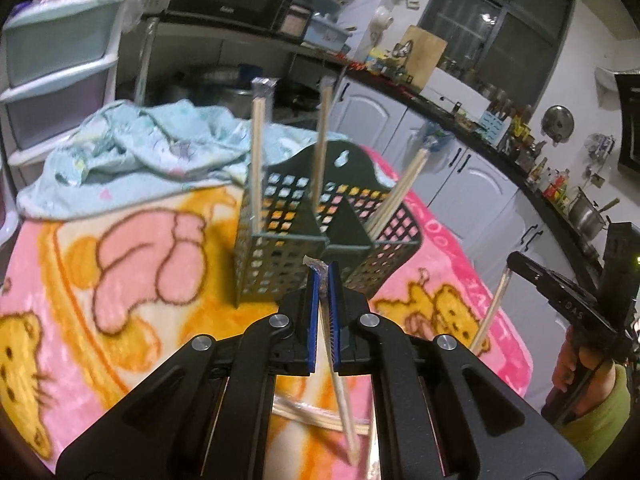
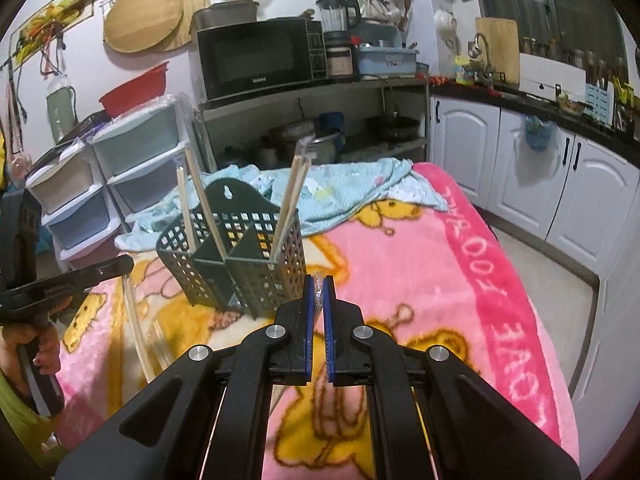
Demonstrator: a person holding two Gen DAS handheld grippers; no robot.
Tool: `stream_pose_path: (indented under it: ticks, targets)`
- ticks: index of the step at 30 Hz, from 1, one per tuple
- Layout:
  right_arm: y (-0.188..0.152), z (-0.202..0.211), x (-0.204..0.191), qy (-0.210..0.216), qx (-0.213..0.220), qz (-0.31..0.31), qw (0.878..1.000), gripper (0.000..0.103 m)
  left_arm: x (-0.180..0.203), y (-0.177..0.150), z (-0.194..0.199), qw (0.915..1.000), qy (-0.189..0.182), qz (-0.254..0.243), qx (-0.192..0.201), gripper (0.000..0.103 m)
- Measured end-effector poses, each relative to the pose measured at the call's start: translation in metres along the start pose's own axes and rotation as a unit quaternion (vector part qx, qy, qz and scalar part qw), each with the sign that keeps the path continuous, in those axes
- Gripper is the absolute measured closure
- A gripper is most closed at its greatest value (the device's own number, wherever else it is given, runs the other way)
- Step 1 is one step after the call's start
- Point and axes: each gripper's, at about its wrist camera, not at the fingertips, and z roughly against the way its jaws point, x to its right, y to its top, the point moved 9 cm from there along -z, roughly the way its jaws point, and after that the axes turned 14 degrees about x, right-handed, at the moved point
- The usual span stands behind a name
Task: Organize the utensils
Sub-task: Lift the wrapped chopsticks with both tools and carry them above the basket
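A dark green perforated utensil basket (image 1: 288, 256) (image 2: 244, 276) stands on the pink cartoon blanket, with three wrapped chopstick pairs upright in its compartments (image 1: 258, 152) (image 2: 290, 200). My left gripper (image 1: 323, 276) is shut on a wrapped chopstick pair (image 1: 340, 392) that hangs down below the jaws, just in front of the basket. My right gripper (image 2: 318, 284) is shut on the wrapper end of another chopstick pair (image 2: 318, 290); in the left wrist view that pair (image 1: 492, 312) hangs from it at the right. Both grippers are held above the blanket.
More wrapped chopsticks (image 1: 308, 416) (image 2: 160, 344) lie on the blanket (image 2: 440, 280) near me. A crumpled light blue cloth (image 1: 140, 152) lies behind the basket. Plastic drawers (image 2: 100, 184) stand at the left, a shelf with a microwave (image 2: 260, 56) behind, and white cabinets (image 2: 540, 184) at the right.
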Motion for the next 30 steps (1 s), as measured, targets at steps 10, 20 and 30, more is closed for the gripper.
stream_pose_path:
  ticks: [10, 20, 30]
  targets:
    - [0.020, 0.016, -0.008, 0.007, 0.028, 0.010, 1.000, 0.099, 0.036, 0.027, 0.013, 0.9986, -0.032, -0.024, 0.034, 0.101]
    - [0.036, 0.027, -0.021, 0.017, 0.049, 0.019, 0.998, 0.099, 0.052, 0.051, 0.021, 0.9966, -0.044, -0.035, 0.060, 0.101]
    - [0.054, 0.034, -0.043, 0.036, 0.072, 0.031, 0.996, 0.099, 0.063, 0.081, 0.027, 0.9939, -0.050, -0.046, 0.087, 0.101]
